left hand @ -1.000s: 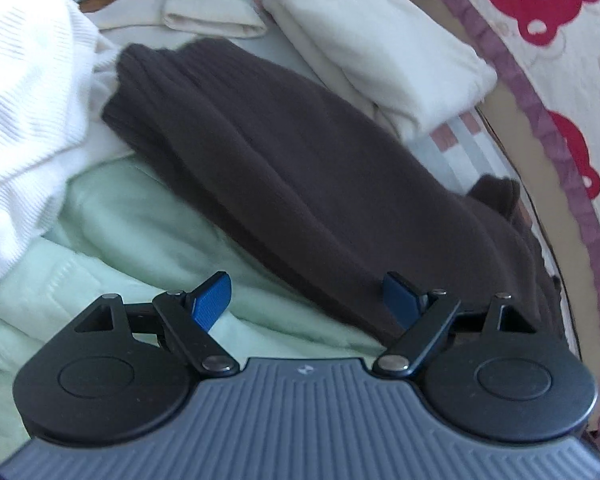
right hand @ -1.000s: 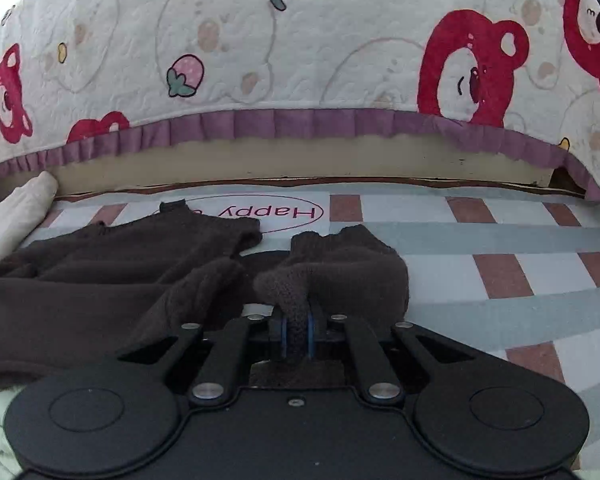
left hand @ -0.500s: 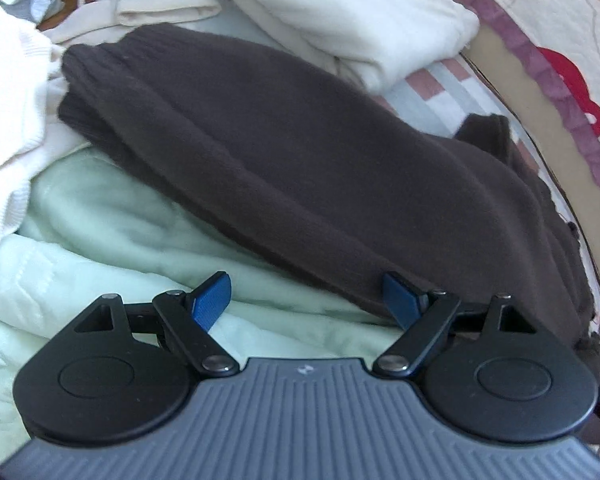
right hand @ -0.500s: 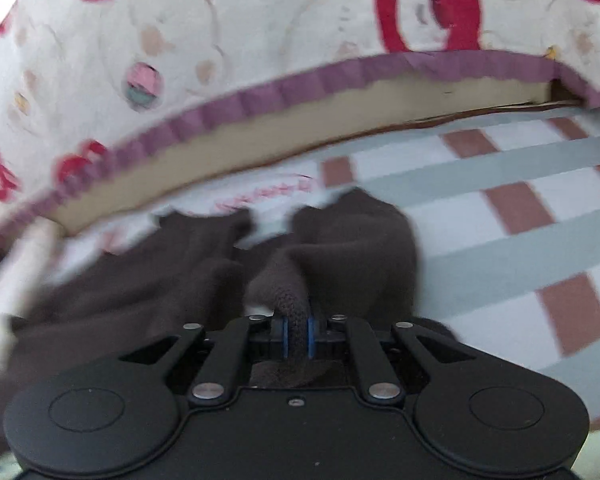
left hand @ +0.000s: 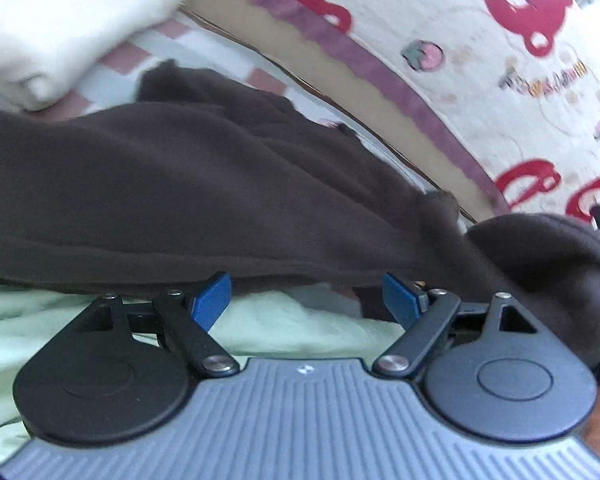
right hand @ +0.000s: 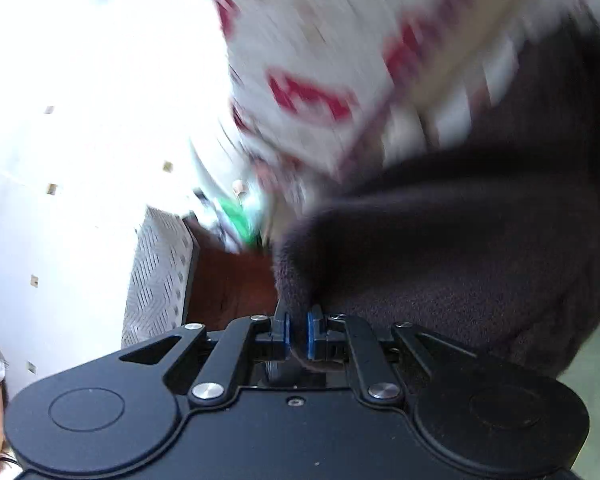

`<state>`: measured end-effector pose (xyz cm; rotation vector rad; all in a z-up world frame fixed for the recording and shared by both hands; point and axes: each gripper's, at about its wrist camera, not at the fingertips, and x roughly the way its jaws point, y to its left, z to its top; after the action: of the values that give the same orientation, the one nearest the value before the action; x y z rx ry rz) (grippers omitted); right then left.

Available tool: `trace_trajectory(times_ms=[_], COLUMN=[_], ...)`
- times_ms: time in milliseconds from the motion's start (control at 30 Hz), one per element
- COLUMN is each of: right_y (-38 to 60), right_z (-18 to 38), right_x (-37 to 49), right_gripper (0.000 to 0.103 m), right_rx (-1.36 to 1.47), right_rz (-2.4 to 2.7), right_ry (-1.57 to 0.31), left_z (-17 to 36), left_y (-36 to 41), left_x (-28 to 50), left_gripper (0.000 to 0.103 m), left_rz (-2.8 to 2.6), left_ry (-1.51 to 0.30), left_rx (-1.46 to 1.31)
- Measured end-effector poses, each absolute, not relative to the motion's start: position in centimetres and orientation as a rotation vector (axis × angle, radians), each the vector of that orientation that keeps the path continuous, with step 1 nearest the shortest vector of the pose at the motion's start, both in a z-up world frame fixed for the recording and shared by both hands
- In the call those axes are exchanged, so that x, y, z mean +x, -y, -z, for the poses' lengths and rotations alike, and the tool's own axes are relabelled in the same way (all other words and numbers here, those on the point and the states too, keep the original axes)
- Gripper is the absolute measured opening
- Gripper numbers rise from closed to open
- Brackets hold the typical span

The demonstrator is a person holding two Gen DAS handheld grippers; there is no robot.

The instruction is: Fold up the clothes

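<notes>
My right gripper (right hand: 297, 336) is pinching an edge of the brown knit garment (left hand: 148, 184), which sprawls from 9 to 3 o'clock across the bed, over the pale green bedding (left hand: 284, 324) at 6. To fold well, I judge I should carry that edge over in one smooth arc, keeping it taut and matching hems. My left gripper (left hand: 306, 300) hovers low at the garment's near border, fingers spread, while the right is tilted steeply upward.
</notes>
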<state>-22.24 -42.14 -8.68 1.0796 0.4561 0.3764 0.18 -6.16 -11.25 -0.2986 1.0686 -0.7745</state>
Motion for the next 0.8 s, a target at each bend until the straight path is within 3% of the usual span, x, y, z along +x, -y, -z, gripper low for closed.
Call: trace_trajectory(times_ms=[33,100,233,300,367,467,633,767,800], right_y=[41.7,40.7,38.8,37.8,36.8,37.2,38.8,40.1,40.4], right_z=[8.7,8.6,8.5,8.4,8.4,9.0,10.5,11.7,12.0], right_x=[-22.0,-21.6,-20.8,-20.4,-20.0,-18.8,-16.4,-14.5,-14.0], right_gripper=[0.016,0.039,0.044,0.06,0.066,0.068,0.068,0.068,0.068], right_rx=[1.062,1.028,0.958,0.923,0.888,0.853,0.802,0.76,0.749], right_rz=[-0.377,-0.379,-0.383,-0.385,-0.386,-0.327,-0.196,-0.091,-0.065], right_ry=[-0.471,-0.502,-0.562,-0.591,-0.621,-0.655,-0.705,-0.743,-0.752], left_z=[11.4,12.1,13.4,14.0,14.5,15.2,16.1,17.5,17.9], left_y=[6.4,6.1,5.7,5.5,5.8,6.9,9.8,11.9,12.4], left_x=[0.1,0.3,0.3,0.4,0.4,0.2,-0.5,-1.6,-2.0], left_gripper=[0.083,0.083,0.083,0.083,0.083,0.083,0.094,0.094,0.087], left_rz=[0.781,0.774,0.737,0.732,0.741,0.787,0.861,0.849,0.847], left_ry=[-1.077,-1.102,-1.147,-1.165,-1.183,-1.213,-1.233,-1.193,-1.176], left_rx=[-0.3,-0.309,-0.317,-0.314,-0.309,-0.299,-0.178,0.053,0.112])
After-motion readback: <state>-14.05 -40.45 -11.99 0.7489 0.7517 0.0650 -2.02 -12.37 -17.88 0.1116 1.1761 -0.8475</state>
